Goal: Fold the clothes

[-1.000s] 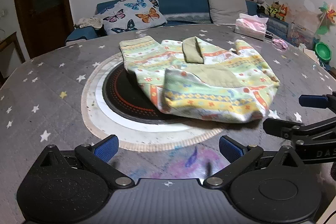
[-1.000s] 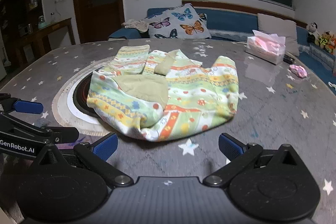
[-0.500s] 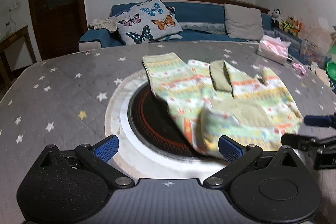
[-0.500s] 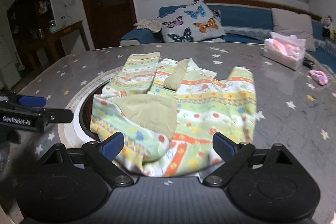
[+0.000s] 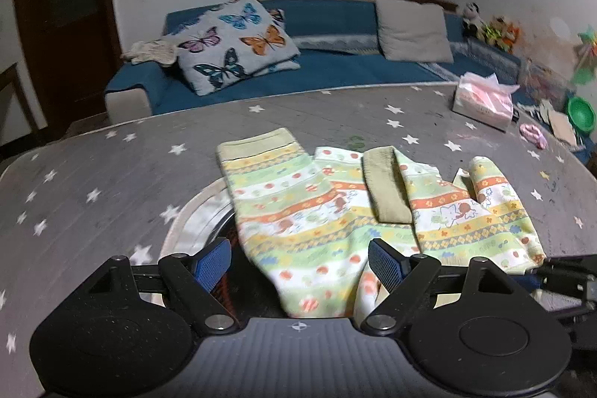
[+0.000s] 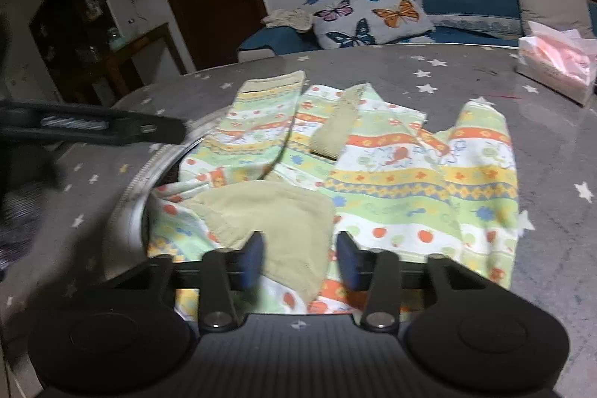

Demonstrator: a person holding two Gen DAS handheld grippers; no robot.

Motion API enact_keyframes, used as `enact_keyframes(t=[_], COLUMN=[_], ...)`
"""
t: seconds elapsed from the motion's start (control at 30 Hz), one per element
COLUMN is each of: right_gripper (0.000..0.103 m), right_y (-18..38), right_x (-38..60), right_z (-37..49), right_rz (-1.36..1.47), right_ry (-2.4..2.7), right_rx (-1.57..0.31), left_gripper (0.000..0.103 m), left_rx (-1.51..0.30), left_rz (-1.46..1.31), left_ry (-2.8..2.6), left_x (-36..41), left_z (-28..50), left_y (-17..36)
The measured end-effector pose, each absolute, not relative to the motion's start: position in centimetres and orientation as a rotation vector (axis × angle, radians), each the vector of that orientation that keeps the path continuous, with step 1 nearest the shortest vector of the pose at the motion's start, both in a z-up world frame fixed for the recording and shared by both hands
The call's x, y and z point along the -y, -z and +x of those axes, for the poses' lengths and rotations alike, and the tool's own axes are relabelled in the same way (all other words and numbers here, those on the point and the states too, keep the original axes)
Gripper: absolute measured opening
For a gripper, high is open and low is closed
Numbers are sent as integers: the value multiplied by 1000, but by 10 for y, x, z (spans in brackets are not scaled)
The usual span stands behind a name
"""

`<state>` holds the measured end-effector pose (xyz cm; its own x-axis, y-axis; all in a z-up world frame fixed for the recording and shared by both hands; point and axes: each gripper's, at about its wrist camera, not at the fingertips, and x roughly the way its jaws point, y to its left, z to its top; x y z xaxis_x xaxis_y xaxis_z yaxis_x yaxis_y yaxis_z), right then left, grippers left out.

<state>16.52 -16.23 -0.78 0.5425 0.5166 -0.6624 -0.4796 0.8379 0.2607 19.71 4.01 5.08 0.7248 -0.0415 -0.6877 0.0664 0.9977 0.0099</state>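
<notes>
Both tongs have advanced onto the garment [image 5: 324,211] since 0.5 s ago; right pair has narrowed. Left tongs [image 5: 298,265] spread wide, released, near hem lying between the blue ribbed pads [image 5: 209,265]. Right tongs [image 6: 300,258] partly closed, straddling the olive patch [image 6: 283,219]; grip cannot be told. Garment lies rumpled on the grey star-printed tabletop [image 5: 112,166], partly over a round dark inset [image 6: 130,211]. Soft knit, striped green, orange and yellow, ribbed olive cuffs. No legible writing.
</notes>
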Motion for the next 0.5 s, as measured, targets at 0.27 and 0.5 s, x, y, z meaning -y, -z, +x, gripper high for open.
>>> enact_keyframes(t=[0.27, 0.5], right_gripper=[9, 9], right_y=[-6, -17], right_x=[155, 134], right_z=[143, 102], right_rz=[34, -88], right_ry=[-728, -940], right_rx=[-776, -743], left_gripper=[81, 68], left_rx=[-811, -864], left_rz=[40, 64], left_ry=[133, 155], left_x=[-24, -15], left_z=[233, 249], left_y=[-38, -18])
